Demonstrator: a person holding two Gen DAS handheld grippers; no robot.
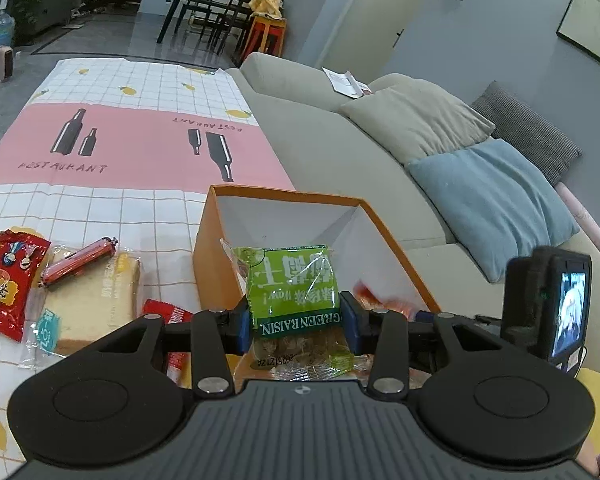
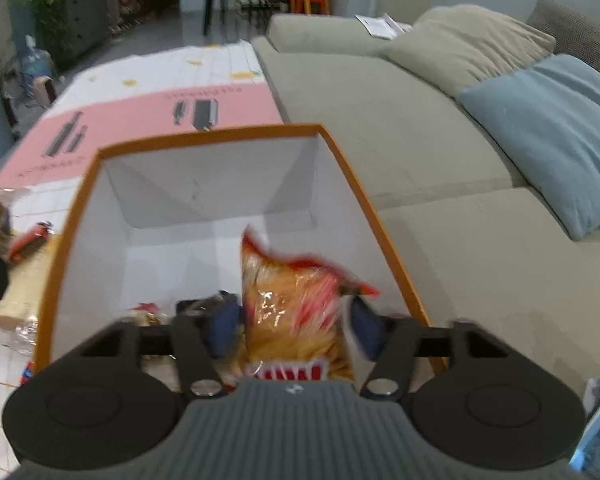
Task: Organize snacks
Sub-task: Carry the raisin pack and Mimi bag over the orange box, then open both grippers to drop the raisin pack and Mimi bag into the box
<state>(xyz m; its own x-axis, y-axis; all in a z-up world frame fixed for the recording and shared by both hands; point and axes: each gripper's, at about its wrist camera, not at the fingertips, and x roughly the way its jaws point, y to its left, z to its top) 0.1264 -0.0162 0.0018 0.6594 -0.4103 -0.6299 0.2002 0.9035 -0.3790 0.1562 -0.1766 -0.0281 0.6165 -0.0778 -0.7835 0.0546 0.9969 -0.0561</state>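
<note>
The left gripper point(image 1: 296, 322) has its blue pads clamped on a green plastic packet of raisins point(image 1: 294, 290), held over the near edge of the orange cardboard box with white inside walls point(image 1: 284, 196). The right gripper point(image 2: 296, 326) hangs over the same box point(image 2: 204, 134); its jaws stand apart around an orange-and-red crinkly snack bag point(image 2: 296, 300), blurred, with a gap showing at the right pad. On the checked tablecloth point(image 1: 100, 208) beside the box lie a wrapped slice of bread point(image 1: 96, 300), a pink sausage stick point(image 1: 78, 260) and a red packet point(image 1: 8, 280).
</note>
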